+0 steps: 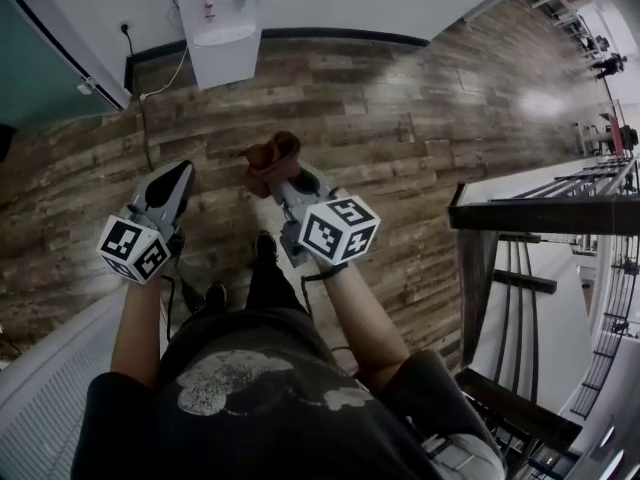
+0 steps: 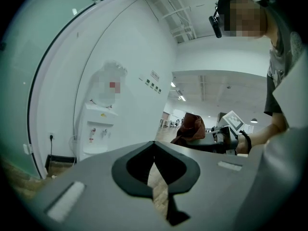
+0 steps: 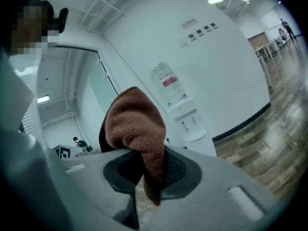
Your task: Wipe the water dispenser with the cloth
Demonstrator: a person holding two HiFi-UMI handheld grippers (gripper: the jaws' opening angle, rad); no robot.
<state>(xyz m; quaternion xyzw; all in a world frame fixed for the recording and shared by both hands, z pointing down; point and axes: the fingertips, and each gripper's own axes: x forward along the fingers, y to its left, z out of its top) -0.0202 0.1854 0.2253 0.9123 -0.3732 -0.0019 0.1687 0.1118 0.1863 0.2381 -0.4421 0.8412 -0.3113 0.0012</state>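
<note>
A white water dispenser (image 1: 221,23) stands against the far wall, also in the left gripper view (image 2: 96,129) and the right gripper view (image 3: 188,129), with a bottle on top. A brown cloth (image 1: 271,158) is pinched in my right gripper (image 1: 283,181); it bulges above the jaws (image 3: 137,124) and a flap hangs below. My left gripper (image 1: 178,181) is held beside it, jaws shut with nothing between them. Both grippers hang over the wooden floor, well short of the dispenser. The cloth (image 2: 190,128) shows to the right in the left gripper view.
A power cable (image 1: 150,88) runs from a wall socket beside the dispenser down over the wooden floor (image 1: 420,118). A glass wall (image 1: 40,78) stands at the left. A dark metal rack (image 1: 540,268) stands close on my right. My legs and shoes (image 1: 262,248) are below the grippers.
</note>
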